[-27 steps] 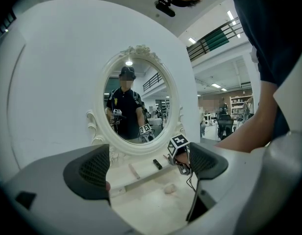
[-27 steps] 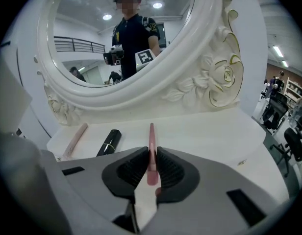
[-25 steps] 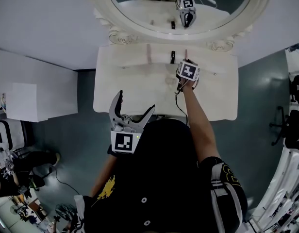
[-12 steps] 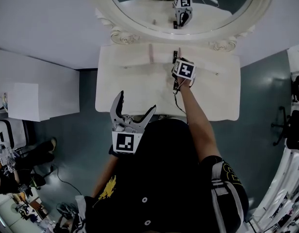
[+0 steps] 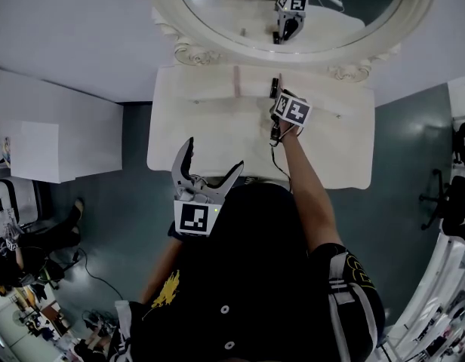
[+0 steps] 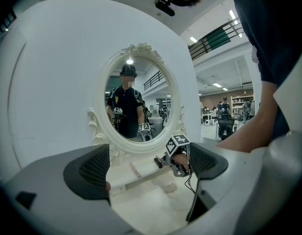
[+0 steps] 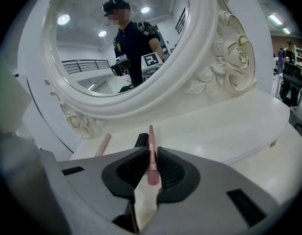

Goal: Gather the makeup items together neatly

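Observation:
My right gripper (image 7: 150, 153) is shut on a slim pink stick (image 7: 151, 146) that points toward the mirror. Just past its jaws a short black makeup tube (image 7: 141, 140) lies on the white vanity table (image 7: 229, 126), and a pale pink pencil (image 7: 102, 144) lies further left. In the head view the right gripper (image 5: 281, 98) hovers by the black tube (image 5: 274, 87) at the table's back, with the pencil (image 5: 236, 79) to its left. My left gripper (image 5: 212, 159) is open and holds nothing, at the table's front edge (image 5: 195, 166).
A round ornate mirror (image 5: 293, 6) stands at the back of the table against the white wall. In the left gripper view the right gripper (image 6: 165, 159) works near the pencil (image 6: 136, 169). A white cabinet (image 5: 51, 149) stands to the left; grey floor surrounds the table.
The right gripper has shifted a little toward the black tube and rolled slightly, still shut on the pink stick. The left gripper has stayed put.

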